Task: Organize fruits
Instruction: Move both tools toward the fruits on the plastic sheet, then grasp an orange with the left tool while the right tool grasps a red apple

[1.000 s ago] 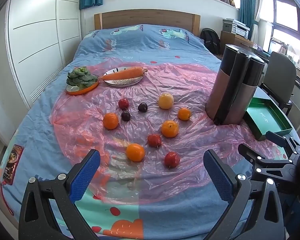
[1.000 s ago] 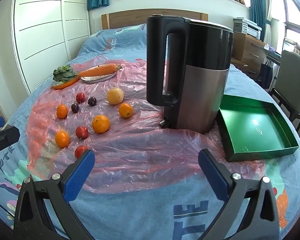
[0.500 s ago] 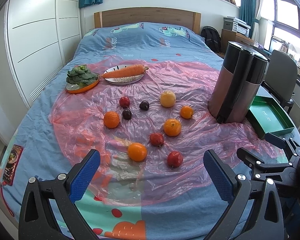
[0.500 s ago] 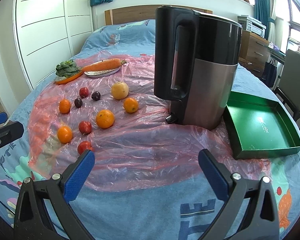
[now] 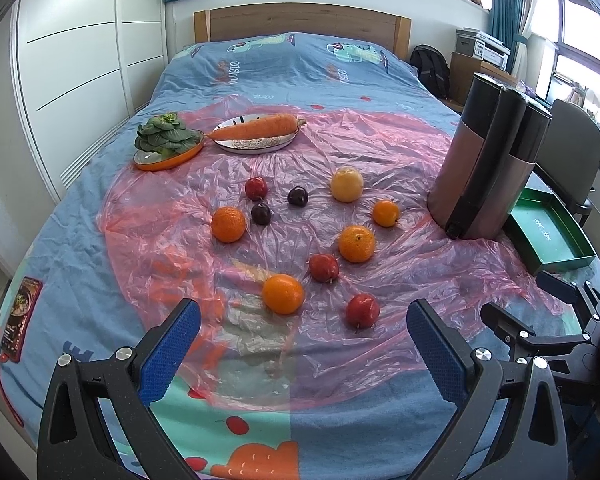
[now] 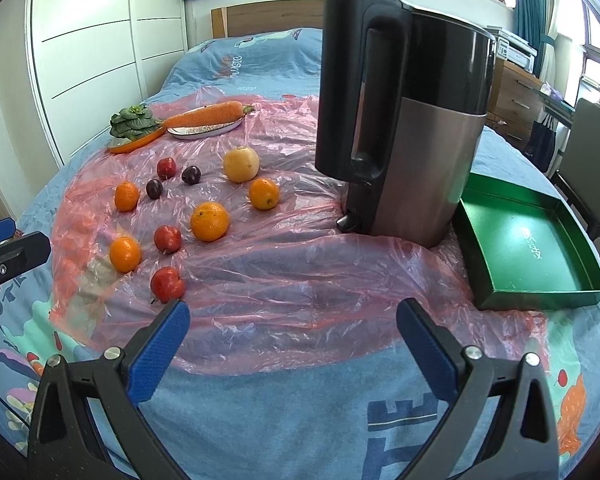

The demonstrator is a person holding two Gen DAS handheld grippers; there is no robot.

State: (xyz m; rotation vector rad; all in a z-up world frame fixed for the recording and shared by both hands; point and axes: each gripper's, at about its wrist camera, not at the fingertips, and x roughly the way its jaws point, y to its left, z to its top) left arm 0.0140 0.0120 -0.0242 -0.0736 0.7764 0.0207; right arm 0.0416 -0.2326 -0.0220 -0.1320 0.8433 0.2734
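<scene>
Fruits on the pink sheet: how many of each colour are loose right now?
Orange fruits: 4
Red fruits: 3
Dark purple fruits: 2
Pale yellow fruit: 1
Total: 10, all loose on the pink plastic sheet.

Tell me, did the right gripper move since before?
Yes. The right gripper went forward toward the kettle, which looks bigger and closer in its view now. It is open and empty.

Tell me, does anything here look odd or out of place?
Yes: an electric kettle stands on the bed among loose fruit, on a crinkled pink plastic sheet. Its body leans slightly on the soft bedding. Nothing looks spilled.
</scene>
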